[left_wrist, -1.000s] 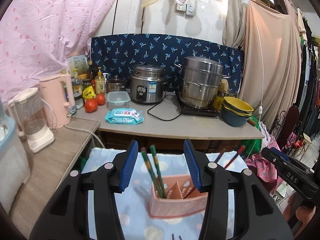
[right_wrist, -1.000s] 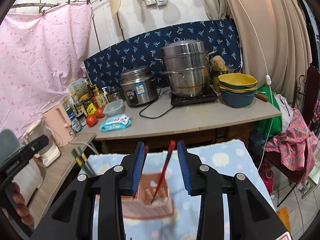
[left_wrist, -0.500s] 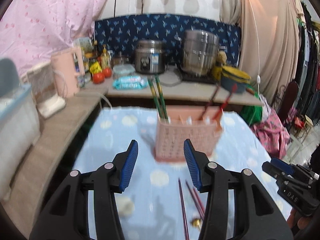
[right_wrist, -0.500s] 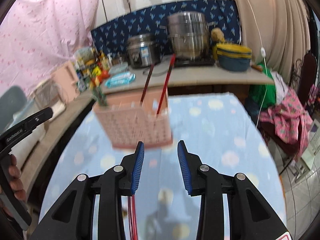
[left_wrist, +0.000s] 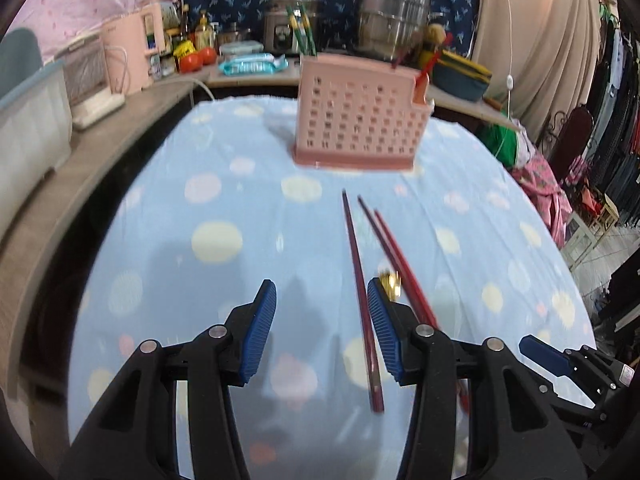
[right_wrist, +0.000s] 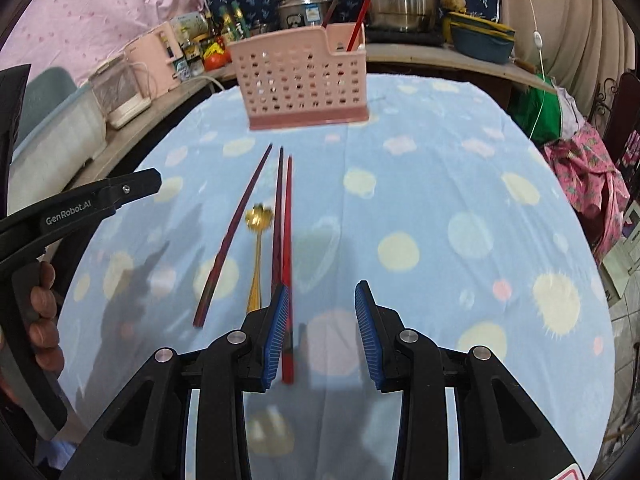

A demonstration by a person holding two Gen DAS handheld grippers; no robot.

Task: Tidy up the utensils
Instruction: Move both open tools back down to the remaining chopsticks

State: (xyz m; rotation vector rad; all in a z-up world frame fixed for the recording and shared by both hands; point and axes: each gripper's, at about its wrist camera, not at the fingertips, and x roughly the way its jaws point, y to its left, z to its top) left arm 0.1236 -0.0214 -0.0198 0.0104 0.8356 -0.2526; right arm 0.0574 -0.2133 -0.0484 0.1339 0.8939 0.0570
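A pink perforated utensil basket stands at the far end of the table, also in the right wrist view. It holds green chopsticks and red chopsticks. Three dark red chopsticks and a gold spoon lie on the blue dotted cloth in front of it; they also show in the left wrist view. My left gripper is open and empty, low over the near chopstick ends. My right gripper is open and empty, just right of the chopsticks.
A counter behind the table carries a rice cooker, a steel steamer pot, stacked bowls, a pink kettle and bottles. A chair with pink cloth stands at the right. The table edge runs along the left.
Both grippers have pulled back from the basket and lowered toward the near end of the table. The chopsticks and spoon on the cloth have come into view.
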